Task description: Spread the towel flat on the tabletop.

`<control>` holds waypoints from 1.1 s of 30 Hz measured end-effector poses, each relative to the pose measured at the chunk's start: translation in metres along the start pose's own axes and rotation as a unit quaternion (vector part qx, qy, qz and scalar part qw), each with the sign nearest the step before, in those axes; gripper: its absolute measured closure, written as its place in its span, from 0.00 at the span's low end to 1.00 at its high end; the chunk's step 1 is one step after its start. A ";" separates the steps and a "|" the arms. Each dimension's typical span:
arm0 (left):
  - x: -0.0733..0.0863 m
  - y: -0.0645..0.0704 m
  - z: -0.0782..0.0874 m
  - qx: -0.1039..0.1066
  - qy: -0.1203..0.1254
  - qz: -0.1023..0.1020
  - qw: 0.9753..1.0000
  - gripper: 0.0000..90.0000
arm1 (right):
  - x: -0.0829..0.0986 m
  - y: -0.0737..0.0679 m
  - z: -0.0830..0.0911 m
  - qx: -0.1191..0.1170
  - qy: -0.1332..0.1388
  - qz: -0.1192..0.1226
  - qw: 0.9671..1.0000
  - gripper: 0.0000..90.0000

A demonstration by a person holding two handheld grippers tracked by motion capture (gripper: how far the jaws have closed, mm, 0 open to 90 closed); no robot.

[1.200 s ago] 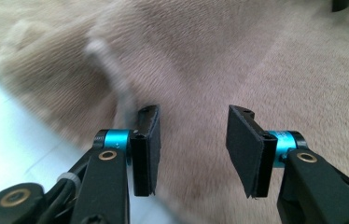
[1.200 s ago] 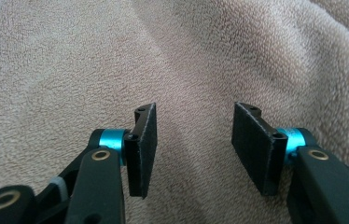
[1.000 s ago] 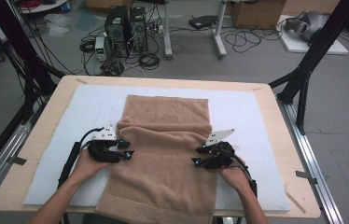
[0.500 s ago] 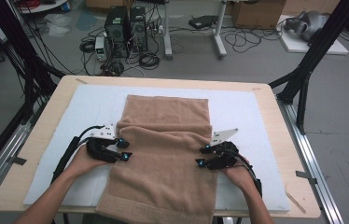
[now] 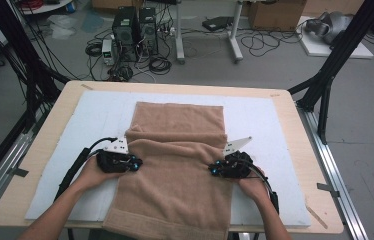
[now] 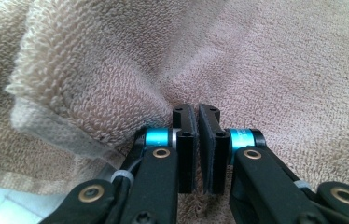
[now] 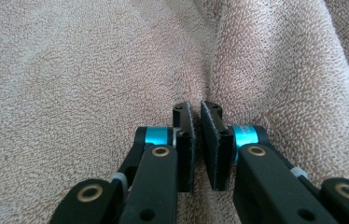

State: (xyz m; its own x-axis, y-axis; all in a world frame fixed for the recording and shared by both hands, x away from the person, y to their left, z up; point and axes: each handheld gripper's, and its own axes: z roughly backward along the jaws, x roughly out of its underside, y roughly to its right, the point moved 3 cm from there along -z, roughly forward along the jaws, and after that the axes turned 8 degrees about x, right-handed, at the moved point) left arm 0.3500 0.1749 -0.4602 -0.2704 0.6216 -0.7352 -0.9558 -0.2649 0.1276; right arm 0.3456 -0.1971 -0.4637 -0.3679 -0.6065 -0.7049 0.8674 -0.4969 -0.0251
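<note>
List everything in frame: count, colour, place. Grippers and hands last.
towel: 1, tan-brown terry, centre of the table, near end hanging over the front edge, a raised fold across its middle
mat: 1, white, under the towel, covers most of the table top
table: 1, light wood, black frame at its sides
computer towers: 2, black, on the floor beyond the table
cables: many, black, loose on the floor
cardboard box: 1, brown, floor at far right
left gripper: 1, black with blue rings, jaws closed on the towel's left edge
right gripper: 1, black with blue rings, jaws closed on the towel's right edge
hands: 2, one behind each gripper
</note>
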 end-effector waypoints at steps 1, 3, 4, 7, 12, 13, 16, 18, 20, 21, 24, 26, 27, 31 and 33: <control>0.000 0.005 0.002 0.009 -0.002 0.002 1.000 0.95 | -0.001 -0.002 0.001 -0.004 -0.005 0.005 1.000 0.95; 0.000 0.019 0.014 0.024 -0.006 -0.013 1.000 0.96 | -0.002 -0.009 0.007 -0.018 -0.009 0.010 1.000 0.95; -0.002 0.029 0.022 0.037 0.001 -0.013 0.999 0.96 | -0.004 -0.015 0.013 -0.026 -0.003 0.016 1.000 0.95; -0.013 0.063 0.058 0.078 0.054 -0.034 0.995 0.94 | -0.010 -0.039 0.045 -0.057 0.031 0.034 0.997 0.92; -0.023 0.074 0.076 0.055 0.080 -0.049 0.994 0.68 | -0.033 -0.058 0.082 -0.067 0.082 0.052 0.993 0.74; -0.024 0.072 0.071 0.050 0.081 -0.046 0.994 0.66 | -0.036 -0.055 0.080 -0.057 0.079 0.056 0.994 0.73; -0.023 0.061 0.054 0.034 0.067 -0.042 0.996 0.64 | -0.041 -0.043 0.064 -0.035 0.059 0.054 0.996 0.68; -0.021 0.050 0.043 0.015 0.056 -0.032 0.998 0.63 | -0.039 -0.033 0.048 -0.016 0.040 0.045 0.998 0.65; -0.019 0.037 0.033 -0.003 0.047 -0.016 0.999 0.63 | -0.035 -0.022 0.032 0.003 0.019 0.035 0.999 0.65; -0.017 0.030 0.029 -0.017 0.043 -0.008 0.999 0.63 | -0.033 -0.018 0.024 0.007 0.010 0.029 0.999 0.64; -0.012 0.012 0.018 -0.027 0.029 0.020 0.999 0.63 | -0.026 -0.008 0.004 0.016 -0.026 0.016 0.999 0.60; -0.008 0.007 0.011 -0.019 0.013 0.032 0.999 0.63 | -0.021 -0.005 -0.008 0.013 -0.044 0.008 0.999 0.61; -0.005 0.007 0.006 -0.017 0.000 0.036 0.999 0.65 | -0.020 -0.005 -0.012 0.016 -0.044 0.011 0.999 0.63; 0.001 0.011 0.000 -0.008 -0.006 0.028 1.000 0.89 | -0.020 -0.005 -0.011 0.016 -0.043 0.019 0.999 0.84; 0.004 0.015 0.002 -0.006 -0.002 0.028 1.000 0.93 | -0.020 -0.008 -0.011 0.005 -0.044 0.026 0.999 0.91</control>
State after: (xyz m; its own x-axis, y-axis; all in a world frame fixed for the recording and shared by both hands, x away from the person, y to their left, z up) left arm 0.3347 0.1745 -0.4599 -0.3230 0.6088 -0.7246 -0.9380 -0.3076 0.1597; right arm 0.3494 -0.1742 -0.4569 -0.3505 -0.6845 -0.6392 0.8833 -0.4685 0.0174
